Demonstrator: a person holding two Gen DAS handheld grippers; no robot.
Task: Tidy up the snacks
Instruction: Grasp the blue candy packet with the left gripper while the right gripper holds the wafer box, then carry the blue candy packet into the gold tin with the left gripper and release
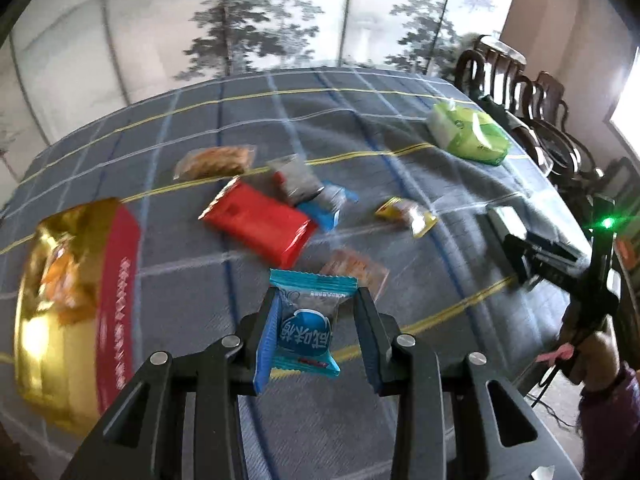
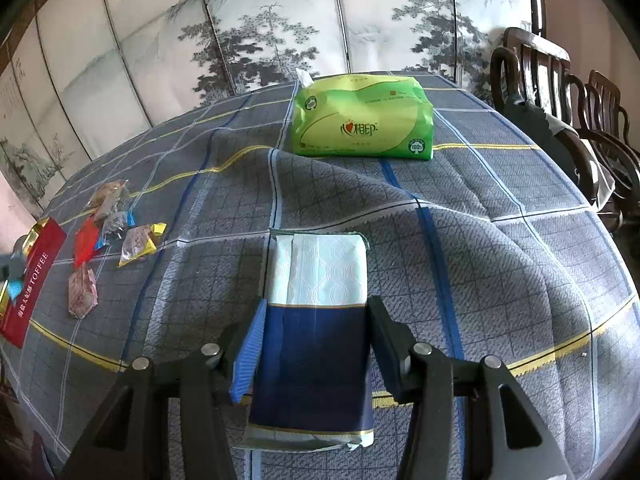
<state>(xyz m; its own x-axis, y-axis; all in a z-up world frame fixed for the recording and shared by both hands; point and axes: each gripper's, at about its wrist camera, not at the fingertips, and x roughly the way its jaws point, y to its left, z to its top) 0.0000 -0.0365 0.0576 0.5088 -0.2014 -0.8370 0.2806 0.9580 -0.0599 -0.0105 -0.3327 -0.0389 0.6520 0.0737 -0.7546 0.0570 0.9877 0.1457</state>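
A: Holding blue candy (image 1: 306, 322) in left claw (image 1: 316, 308), clamped, lifted off cloth (image 1: 400, 128). Toffee box (image 1: 76, 312) to its left.
B: Right claw (image 2: 316, 320) straddles tissue pack (image 2: 316, 312); pads touching, grip unclear. Green pack (image 2: 362, 120) well ahead.

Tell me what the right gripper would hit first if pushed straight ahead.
The right gripper is already around a blue-and-white tissue pack. Straight beyond it lies bare tablecloth, then the green tissue pack, roughly in line, though depth is unclear.
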